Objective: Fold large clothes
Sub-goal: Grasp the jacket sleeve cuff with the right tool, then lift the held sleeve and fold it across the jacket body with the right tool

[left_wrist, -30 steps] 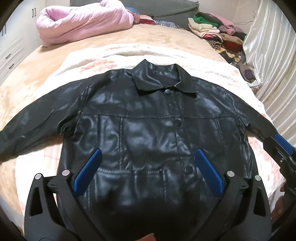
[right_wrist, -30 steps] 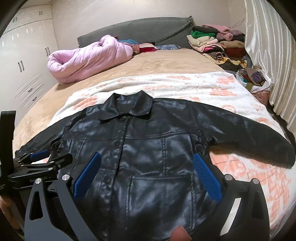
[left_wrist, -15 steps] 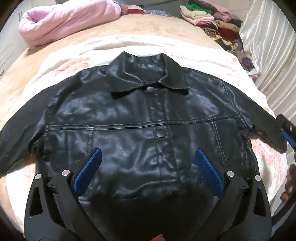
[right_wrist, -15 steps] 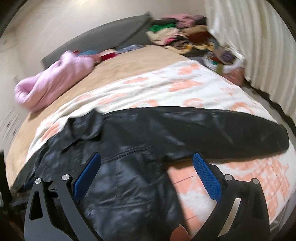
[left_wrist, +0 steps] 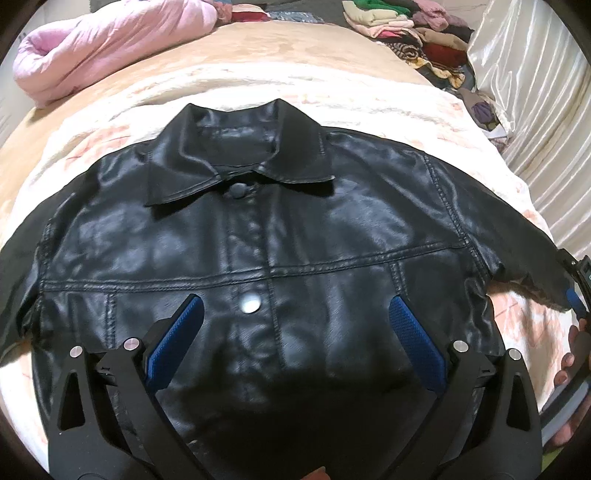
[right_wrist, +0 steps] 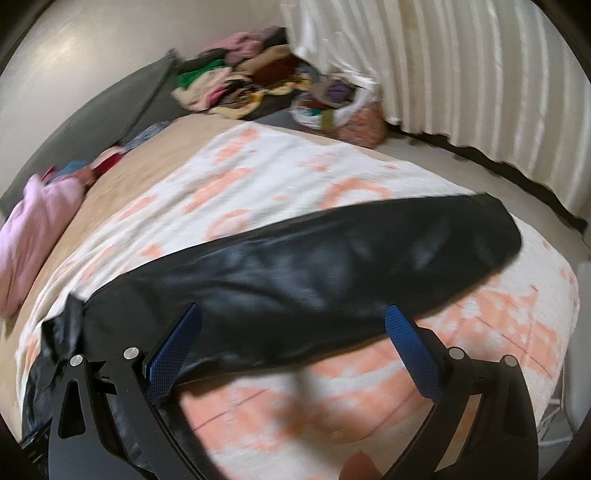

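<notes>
A black leather jacket [left_wrist: 295,229] lies front up and buttoned on a white and orange blanket [left_wrist: 332,103], collar away from me, both sleeves spread out. My left gripper [left_wrist: 291,314] is open and empty above the jacket's chest. My right gripper [right_wrist: 291,321] is open and empty, hovering over the jacket's right sleeve [right_wrist: 332,258], which stretches across the blanket to the bed's edge. The right gripper also shows at the right edge of the left wrist view [left_wrist: 576,299], by the end of that sleeve. The right wrist view is blurred.
A pink quilt [left_wrist: 110,40] lies bunched at the far left of the bed. A pile of folded clothes [left_wrist: 406,26] sits at the far right. White curtains [right_wrist: 461,74] hang along the right side. A grey headboard [right_wrist: 92,118] stands behind.
My left gripper has moved forward over the jacket toward the collar. My right gripper has swung to the right, from the jacket's body to over the right sleeve.
</notes>
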`<move>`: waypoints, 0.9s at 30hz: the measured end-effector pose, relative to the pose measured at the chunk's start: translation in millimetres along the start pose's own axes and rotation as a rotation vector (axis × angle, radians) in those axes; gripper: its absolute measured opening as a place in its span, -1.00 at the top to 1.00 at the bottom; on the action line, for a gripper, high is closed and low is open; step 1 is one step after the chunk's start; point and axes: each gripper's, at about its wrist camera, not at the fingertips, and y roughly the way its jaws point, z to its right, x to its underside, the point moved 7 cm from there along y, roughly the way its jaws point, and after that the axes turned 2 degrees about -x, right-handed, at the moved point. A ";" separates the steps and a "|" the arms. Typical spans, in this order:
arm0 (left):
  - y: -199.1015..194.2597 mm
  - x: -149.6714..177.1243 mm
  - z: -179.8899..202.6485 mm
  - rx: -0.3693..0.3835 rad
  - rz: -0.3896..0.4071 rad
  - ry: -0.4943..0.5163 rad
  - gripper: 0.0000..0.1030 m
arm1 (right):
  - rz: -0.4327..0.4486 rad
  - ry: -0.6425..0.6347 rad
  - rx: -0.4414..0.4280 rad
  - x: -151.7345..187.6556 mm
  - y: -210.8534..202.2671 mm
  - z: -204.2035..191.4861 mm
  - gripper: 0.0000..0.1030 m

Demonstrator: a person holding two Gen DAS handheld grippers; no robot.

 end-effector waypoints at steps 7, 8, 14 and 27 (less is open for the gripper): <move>15.9 -9.1 21.2 -0.012 -0.012 0.038 -0.82 | -0.034 0.177 0.072 0.7 18.0 59.7 -0.92; 18.2 -10.4 25.3 -0.013 -0.012 0.045 -0.82 | -0.040 0.201 0.072 1.6 21.0 65.4 -0.92; 32.5 -12.9 38.2 0.001 -0.026 0.055 -0.82 | -0.083 0.371 0.061 7.8 36.8 110.2 -0.92; 29.9 -16.1 35.0 0.015 -0.034 0.052 -0.82 | 0.021 0.562 -0.106 -31.0 63.6 150.2 0.20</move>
